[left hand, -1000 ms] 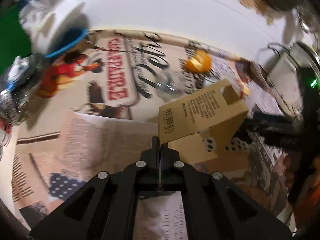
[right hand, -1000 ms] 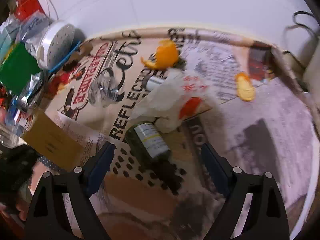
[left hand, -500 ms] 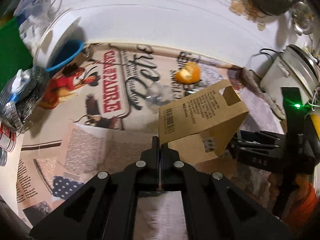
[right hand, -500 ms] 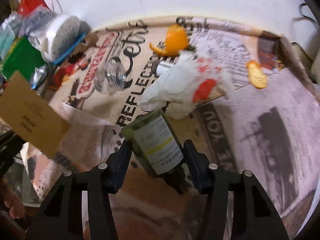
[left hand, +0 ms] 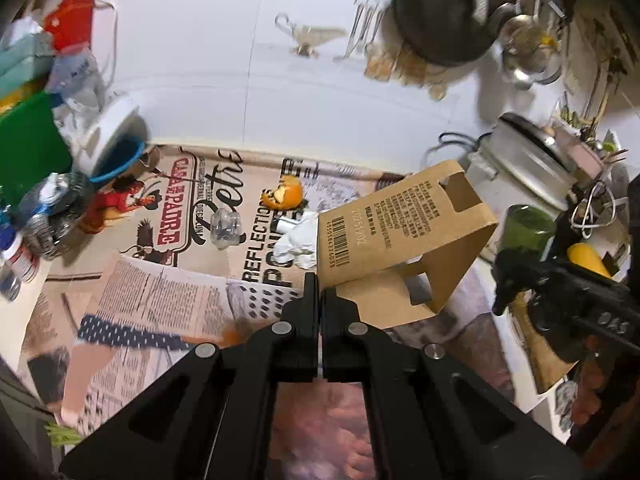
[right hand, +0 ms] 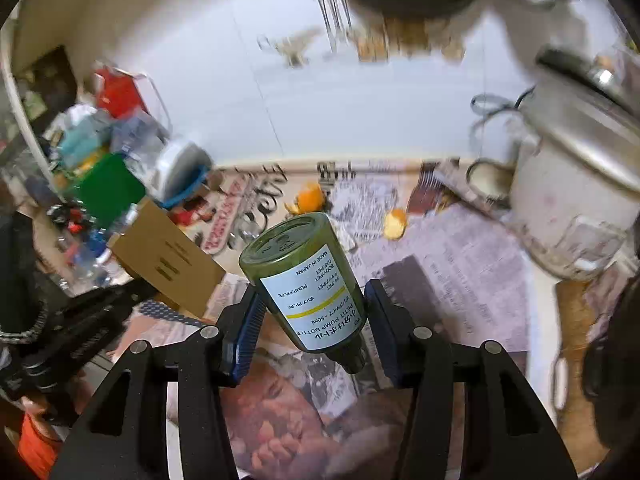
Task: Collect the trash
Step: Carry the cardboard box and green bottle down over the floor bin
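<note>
Green bottle (right hand: 304,288), one; cardboard sleeve (left hand: 400,236), one.

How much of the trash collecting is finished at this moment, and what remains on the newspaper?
Nothing can be seen as binned yet. In hand: the left gripper is shut on the brown cardboard box, and the right gripper clamps the green pump bottle; both are lifted off the table. Left on the newspaper: the orange peel, a smaller peel piece, the crumpled white wrapper and the clear plastic cup.

Brown barcoded carton (left hand: 404,236), green white-labelled bottle (right hand: 306,284), orange peel (left hand: 285,197)
</note>
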